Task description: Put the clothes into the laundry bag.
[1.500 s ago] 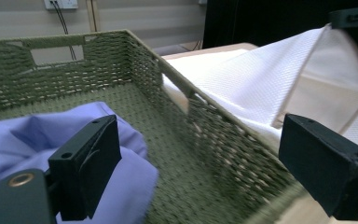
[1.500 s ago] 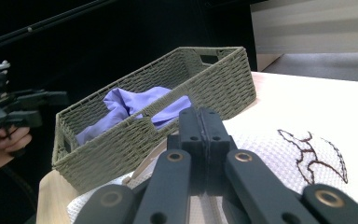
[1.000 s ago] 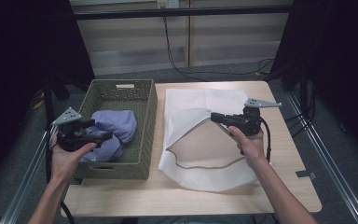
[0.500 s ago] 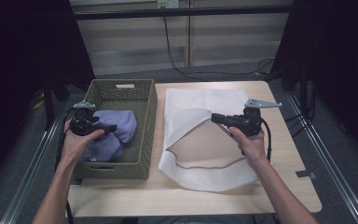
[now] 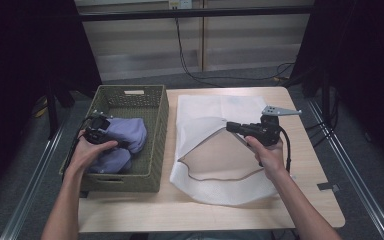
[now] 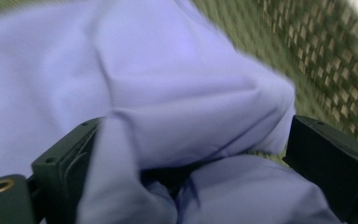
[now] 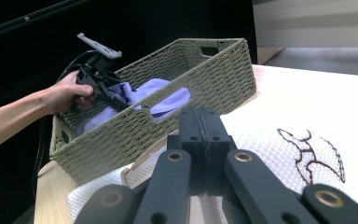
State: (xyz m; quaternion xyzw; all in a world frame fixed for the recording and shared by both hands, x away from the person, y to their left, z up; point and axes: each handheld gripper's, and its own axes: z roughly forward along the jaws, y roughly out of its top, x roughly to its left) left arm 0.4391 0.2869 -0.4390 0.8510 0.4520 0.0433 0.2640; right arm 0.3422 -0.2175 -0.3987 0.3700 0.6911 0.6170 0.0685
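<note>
Cloth fills the lower part of the left gripper view: your left hand-held gripper (image 6: 186, 168) stands with its jaws wide apart, a fold of the lavender garment (image 6: 168, 93) bulging between them, the pads not yet pressing on it. In the high view that same left hand-held gripper (image 5: 100, 132) sits at the left of the frame, down inside the green woven basket (image 5: 130, 180), with the lavender garment (image 5: 130, 135) heaped in the basket's middle and near end.

Your right hand-held gripper (image 7: 204, 135) shows its two jaws pressed flat together in the lower middle of the right gripper view. It seems to pinch the upper layer of the white mesh laundry bag (image 5: 205, 112), though the frame does not show the fabric between the pads for certain. In the high view the right hand-held gripper (image 5: 232, 127) is at centre right, lifting the bag's dark-trimmed mouth (image 5: 215, 175) so that it gapes toward the bottom of the frame. The bag lies flat on the counter (image 5: 310, 200), just beside the basket.

You appear to be at the picking-up step: bag held open, garment about to be taken. Next, close the left jaws firmly on a thick fold, lift it clear of the basket wall, and carry it rightward to the open mouth while your right hand holds the opening up.
</note>
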